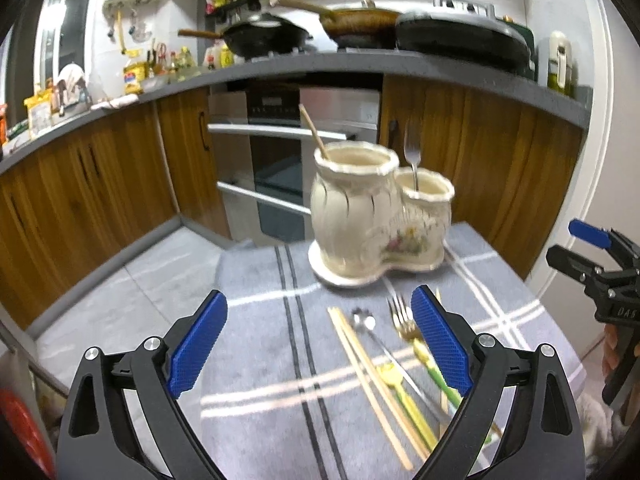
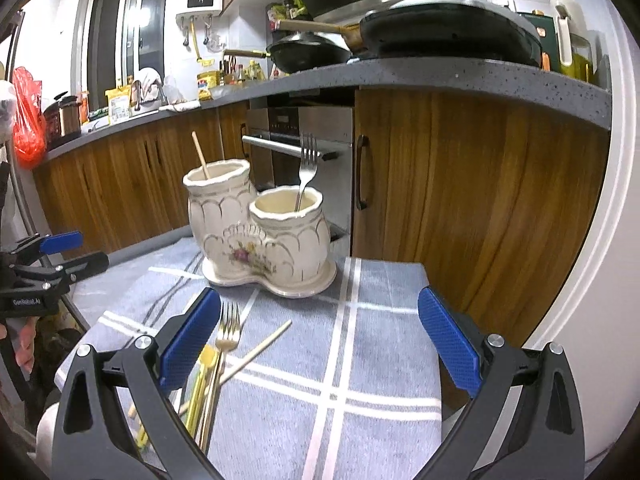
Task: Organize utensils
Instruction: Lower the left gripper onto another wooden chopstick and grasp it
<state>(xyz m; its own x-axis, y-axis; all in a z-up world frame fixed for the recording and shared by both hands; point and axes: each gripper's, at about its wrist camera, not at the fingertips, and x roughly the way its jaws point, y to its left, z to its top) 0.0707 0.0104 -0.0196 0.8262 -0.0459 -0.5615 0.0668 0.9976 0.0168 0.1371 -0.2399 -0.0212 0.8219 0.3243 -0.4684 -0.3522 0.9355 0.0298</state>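
Blue-padded fingers [image 1: 196, 344] of the left claw [image 1: 320, 340] fill the bottom of the left wrist view, spread wide apart with nothing between them but grey checked cloth [image 1: 256, 360]. Just inside and under its right finger lies a loose bundle of utensils on the table [image 1: 516, 292]: a pair of pale chopsticks [image 1: 368, 384], a silver spoon [image 1: 366, 324], a gold fork [image 1: 404, 318] and a yellow-handled piece [image 1: 396, 384], all lying roughly along the way the claw points. A green handle [image 1: 438, 376] partly hides behind the same finger.

Ahead of the left claw, past the utensils, stands a cream ceramic holder [image 1: 360, 216] with two joined pots on one base. One wooden chopstick [image 1: 314, 132] leans out of the taller pot, and a silver fork [image 1: 412, 156] stands tines up in the shorter one.

From the right wrist view, the right claw [image 2: 320, 340] is also released, its fingers [image 2: 448, 340] wide and empty over the cloth. The gold fork sits just beside its left finger, partly tucked behind it along with the yellow handles, and a single chopstick [image 2: 260, 346] lies slantwise between the fingers, nearer the left one. The holder stands ahead and slightly left of this claw.

Each claw shows at the edge of the other's view, and the two are well apart. Behind the table run wooden cabinets [image 2: 480, 184] and an oven [image 2: 308, 136].
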